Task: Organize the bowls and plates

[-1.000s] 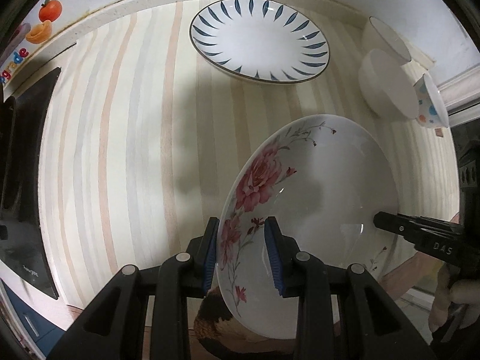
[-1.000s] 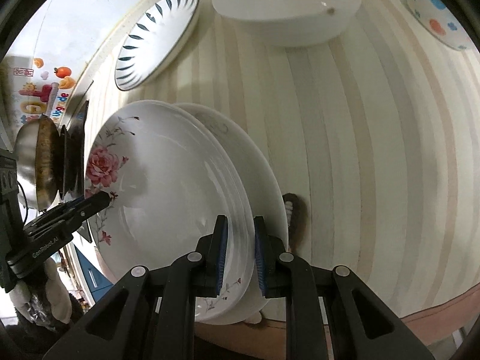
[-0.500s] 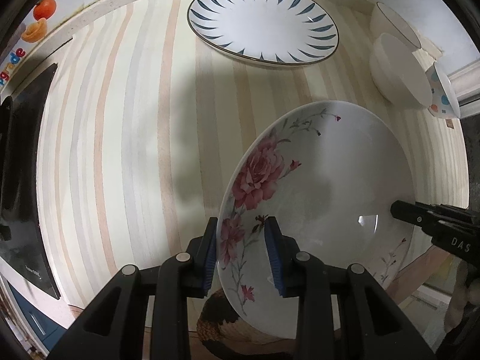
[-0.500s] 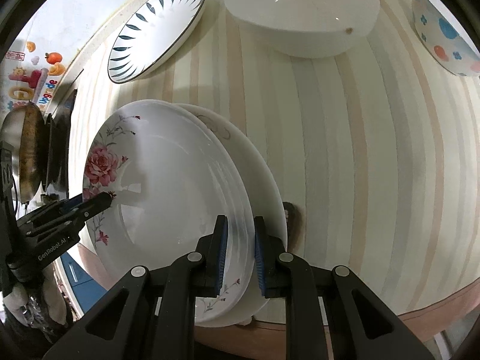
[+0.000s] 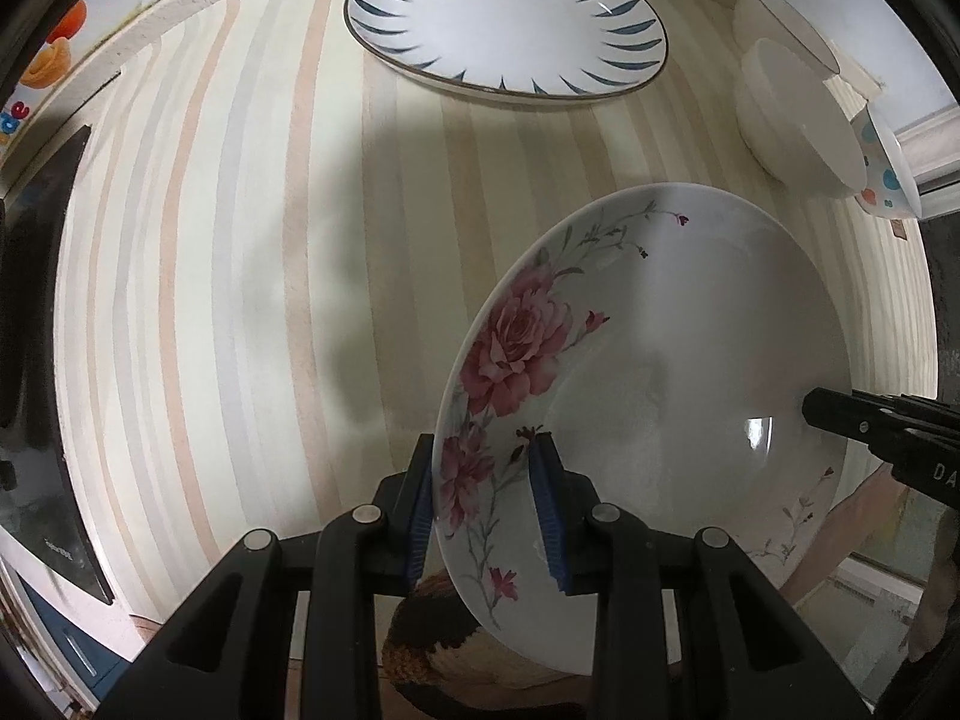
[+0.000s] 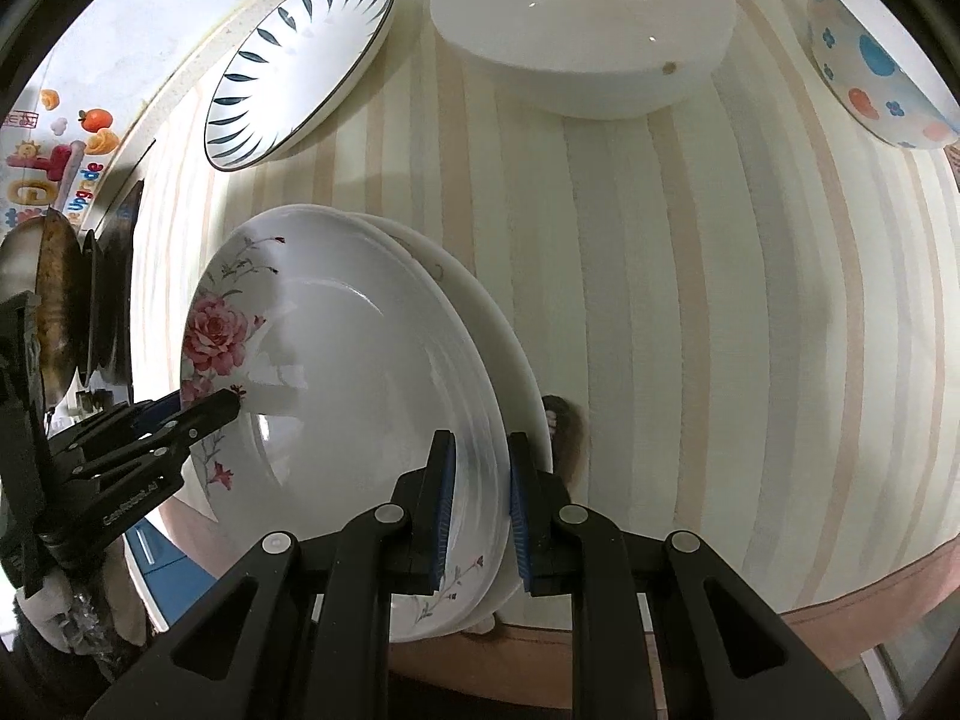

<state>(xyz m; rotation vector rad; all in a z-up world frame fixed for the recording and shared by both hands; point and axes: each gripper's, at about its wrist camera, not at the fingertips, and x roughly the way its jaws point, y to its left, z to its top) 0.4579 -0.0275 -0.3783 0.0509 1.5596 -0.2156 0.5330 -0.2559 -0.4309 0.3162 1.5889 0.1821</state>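
A white plate with pink roses (image 5: 660, 360) tops a small stack of white plates (image 6: 360, 372), held above the striped table. My left gripper (image 5: 486, 504) is shut on the stack's left rim. My right gripper (image 6: 477, 510) is shut on its right rim. Each gripper shows in the other's view, the right gripper (image 5: 810, 408) and the left gripper (image 6: 231, 405). A blue-leaf patterned plate (image 5: 504, 18) lies at the back of the table (image 5: 240, 240). A large white bowl (image 6: 582, 30) sits at the back right, and a dotted bowl (image 6: 876, 48) sits right of it.
A second white bowl (image 5: 780, 6) sits behind the large one. A dark cooktop (image 5: 36, 360) lies at the table's left, with a pan (image 6: 54, 312) on it. A wall with fruit stickers (image 6: 90, 120) runs behind. The table's front edge (image 6: 840, 618) is close below the stack.
The plate stack, held by both grippers, has moved forward over the table toward the blue-leaf plate and the bowls.
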